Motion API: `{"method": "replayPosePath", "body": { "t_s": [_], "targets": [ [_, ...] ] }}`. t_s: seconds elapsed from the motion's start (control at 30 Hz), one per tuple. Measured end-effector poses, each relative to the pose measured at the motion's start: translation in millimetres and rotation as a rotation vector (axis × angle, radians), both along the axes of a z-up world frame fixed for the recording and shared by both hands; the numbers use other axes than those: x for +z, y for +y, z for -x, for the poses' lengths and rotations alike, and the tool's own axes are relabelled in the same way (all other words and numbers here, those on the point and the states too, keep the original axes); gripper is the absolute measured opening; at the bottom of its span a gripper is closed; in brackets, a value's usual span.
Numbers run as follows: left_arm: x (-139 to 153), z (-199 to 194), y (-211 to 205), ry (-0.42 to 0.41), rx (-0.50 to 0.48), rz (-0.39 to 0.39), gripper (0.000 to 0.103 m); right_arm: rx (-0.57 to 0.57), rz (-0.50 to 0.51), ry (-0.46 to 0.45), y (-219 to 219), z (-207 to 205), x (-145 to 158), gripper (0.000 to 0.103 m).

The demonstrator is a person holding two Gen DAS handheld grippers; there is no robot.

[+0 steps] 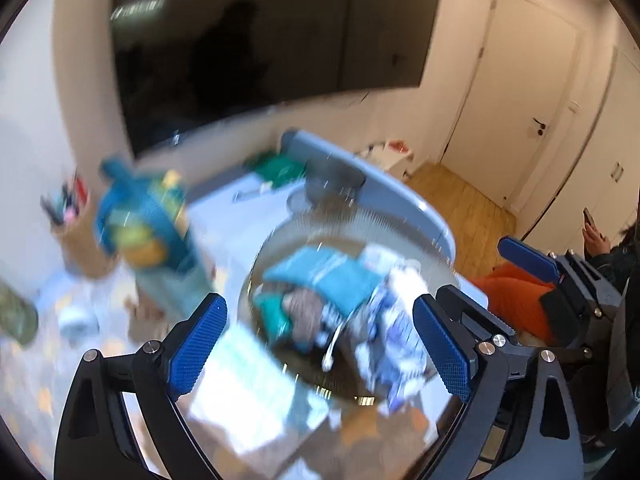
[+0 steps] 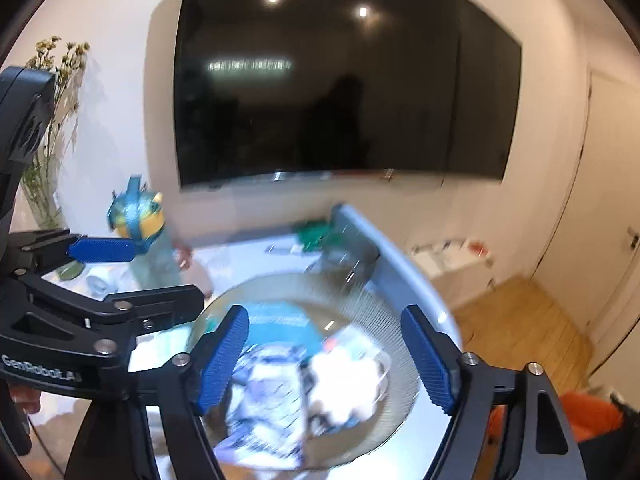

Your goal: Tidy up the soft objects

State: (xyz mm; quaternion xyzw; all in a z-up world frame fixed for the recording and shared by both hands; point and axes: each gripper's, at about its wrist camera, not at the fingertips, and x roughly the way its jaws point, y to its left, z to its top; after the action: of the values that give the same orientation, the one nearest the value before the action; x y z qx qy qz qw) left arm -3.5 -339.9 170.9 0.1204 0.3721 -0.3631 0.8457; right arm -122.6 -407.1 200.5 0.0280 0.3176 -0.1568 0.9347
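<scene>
Soft cloths, a teal one, a white and blue patterned one and others too blurred to name, lie heaped in a round ribbed bowl near the table's right edge. The left gripper and right gripper hang just above the heap, jaws spread wide, nothing clamped. Judged step: between placements, or approach for regrasp. Next move calls for choosing one cloth edge and closing on it alone; blur obscures layering.
</scene>
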Motion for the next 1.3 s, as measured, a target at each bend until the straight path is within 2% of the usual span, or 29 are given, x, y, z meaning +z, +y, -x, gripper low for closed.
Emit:
{"method": "replayPosePath", "body": {
  "t_s": [0.1, 0.3, 0.47, 0.57, 0.7, 0.77, 0.9, 0.97, 1.03, 1.1, 1.2, 1.3],
  "targets": [
    [-4.0, -3.8, 22.8, 0.02, 0.043, -0.003, 0.094, 0.006, -0.013, 0.005, 17.3, -0.5, -0.1, 0.077],
    [-9.5, -10.5, 83.7, 0.023, 0.143, -0.017, 0.094, 0.105, -0.011, 0.013, 71.8, -5.3, 2.5, 0.08],
    [-34.1, -18.7, 164.8, 0.071, 0.323, -0.036, 0.094, 0.249, -0.06, 0.038, 132.0, -22.3, -12.3, 0.081],
    [-60.6, -17.9, 219.4, 0.083, 0.469, -0.105, 0.094, 0.318, -0.148, 0.074, 169.2, -38.6, -38.2, 0.085],
    [-101.7, -12.2, 266.8, 0.126, 0.573, -0.171, 0.094, 0.338, -0.259, 0.229, 208.5, -65.3, -94.9, 0.086],
    [-130.1, -7.3, 286.3, 0.148, 0.606, -0.216, 0.094, 0.363, -0.27, 0.299, 229.1, -73.3, -122.9, 0.086],
    [-160.1, 3.9, 310.8, 0.17, 0.662, -0.206, 0.094, 0.383, -0.198, 0.331, 253.5, -78.3, -151.9, 0.086],
    [-167.7, 11.3, 316.1, 0.136, 0.687, -0.193, 0.094, 0.375, -0.173, 0.334, 259.5, -78.8, -163.9, 0.086],
    [-173.2, 20.8, 317.9, 0.066, 0.71, -0.171, 0.102, 0.351, -0.171, 0.35, 260.7, -79.9, -174.8, 0.086],
    [-176.7, 28.0, 319.9, 0.031, 0.735, -0.153, 0.103, 0.325, -0.141, 0.315, 260.2, -77.7, -179.7, 0.086],
    [-179.1, 32.7, 321.8, 0.002, 0.739, -0.123, 0.103, 0.324, -0.066, 0.281, 266.4, -72.4, -185.1, 0.092],
    [-179.1, 33.4, 323.4, -0.001, 0.737, -0.109, 0.103, 0.302, -0.071, 0.277, 262.3, -73.5, -187.9, 0.102]
  ]
}}
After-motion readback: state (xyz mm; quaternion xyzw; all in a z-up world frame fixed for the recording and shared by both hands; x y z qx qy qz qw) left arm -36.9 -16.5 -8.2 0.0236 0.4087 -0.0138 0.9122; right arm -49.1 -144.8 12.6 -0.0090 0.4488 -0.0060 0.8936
